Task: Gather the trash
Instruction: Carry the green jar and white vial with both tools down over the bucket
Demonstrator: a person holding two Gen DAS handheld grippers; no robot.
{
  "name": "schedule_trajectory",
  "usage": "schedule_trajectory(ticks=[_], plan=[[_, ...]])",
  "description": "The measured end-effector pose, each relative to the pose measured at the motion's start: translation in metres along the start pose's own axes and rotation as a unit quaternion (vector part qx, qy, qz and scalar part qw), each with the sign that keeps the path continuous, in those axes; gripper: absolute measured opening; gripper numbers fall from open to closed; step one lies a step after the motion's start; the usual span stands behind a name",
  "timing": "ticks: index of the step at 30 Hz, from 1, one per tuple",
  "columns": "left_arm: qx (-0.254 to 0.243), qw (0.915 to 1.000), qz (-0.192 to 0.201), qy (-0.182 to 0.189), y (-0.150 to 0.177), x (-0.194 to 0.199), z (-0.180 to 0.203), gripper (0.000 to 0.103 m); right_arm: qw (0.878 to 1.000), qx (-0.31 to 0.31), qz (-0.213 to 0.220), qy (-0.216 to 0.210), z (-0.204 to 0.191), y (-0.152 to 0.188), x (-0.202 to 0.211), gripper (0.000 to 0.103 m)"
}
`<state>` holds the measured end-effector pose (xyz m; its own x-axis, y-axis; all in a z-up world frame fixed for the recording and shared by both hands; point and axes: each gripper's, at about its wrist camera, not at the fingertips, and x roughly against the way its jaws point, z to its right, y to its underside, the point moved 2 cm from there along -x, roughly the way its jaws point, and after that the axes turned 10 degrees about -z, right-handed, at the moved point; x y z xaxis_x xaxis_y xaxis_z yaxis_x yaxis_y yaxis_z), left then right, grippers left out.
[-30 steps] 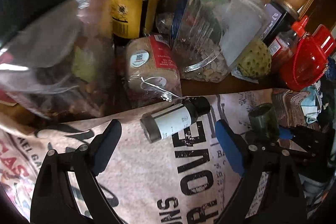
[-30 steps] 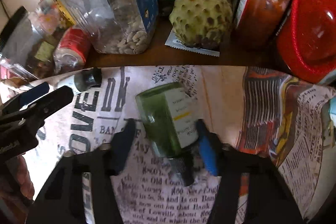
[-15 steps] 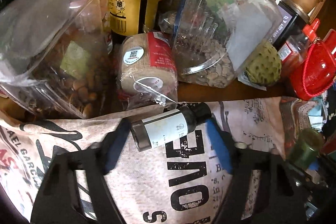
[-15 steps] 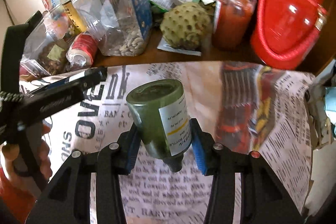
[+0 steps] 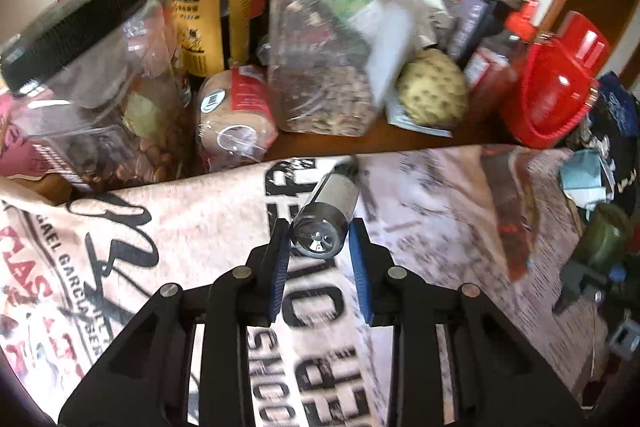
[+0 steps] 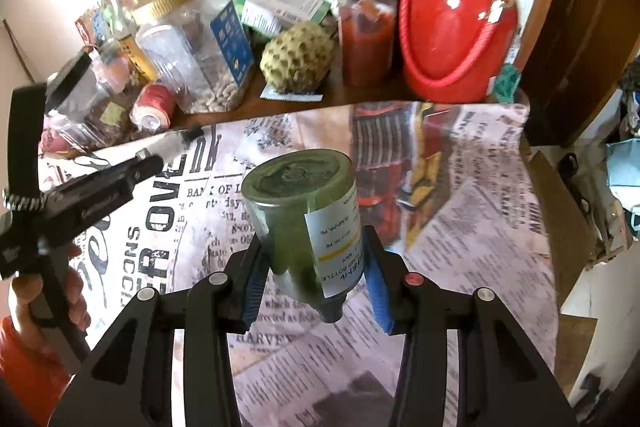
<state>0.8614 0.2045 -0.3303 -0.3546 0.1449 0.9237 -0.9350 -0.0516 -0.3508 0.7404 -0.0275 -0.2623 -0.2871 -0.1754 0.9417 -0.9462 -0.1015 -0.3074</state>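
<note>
Green glass is what we carry in our right gripper [image 6: 312, 275]: a squat green bottle [image 6: 304, 215] with a white and yellow label, tipped so its round base faces up toward the camera and its dark neck hangs down between the blue pads [image 6: 376, 287]. Both pads press on its sides, so it is lifted clear of the newsprint-patterned cloth [image 6: 460, 227] below.

Our left gripper [image 5: 318, 251] has a small bottle [image 5: 326, 215] between its blue pads: a silvery cylinder with a white label and a dark cap at the far end, its shiny base turned toward us. The jaws are closing on it, and the pads sit against its sides near the base. It points away and upward over the same printed cloth [image 5: 160, 227].

From the right wrist view we see the left gripper [image 6: 176, 143] off to the left, held by a hand [image 6: 44, 303] with a red sleeve. At the far edge of the cloth stand a clear jar [image 6: 200, 55] with a gold lid, a knobbly green fruit [image 6: 296, 57], a red sauce bottle [image 6: 366, 27] and a red flask [image 6: 456, 11].
</note>
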Motion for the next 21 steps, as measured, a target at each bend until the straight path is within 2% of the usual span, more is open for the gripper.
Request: schedule_trajectory(ticks=[4, 11, 21], plan=[[-0.024, 0.9997, 0.011, 0.003, 0.013, 0.03, 0.021, 0.028, 1.0, -0.002, 0.015, 0.0, 0.007, -0.003, 0.014, 0.041], [-0.036, 0.9986, 0.037, 0.011, 0.032, 0.091, 0.044, 0.027, 0.999, 0.004, 0.052, -0.007, 0.013, 0.001, 0.054, 0.04], [-0.013, 0.9918, 0.126, -0.013, 0.069, 0.191, 0.097, 0.027, 0.992, 0.047, 0.111, -0.033, 0.032, 0.033, 0.122, 0.04]])
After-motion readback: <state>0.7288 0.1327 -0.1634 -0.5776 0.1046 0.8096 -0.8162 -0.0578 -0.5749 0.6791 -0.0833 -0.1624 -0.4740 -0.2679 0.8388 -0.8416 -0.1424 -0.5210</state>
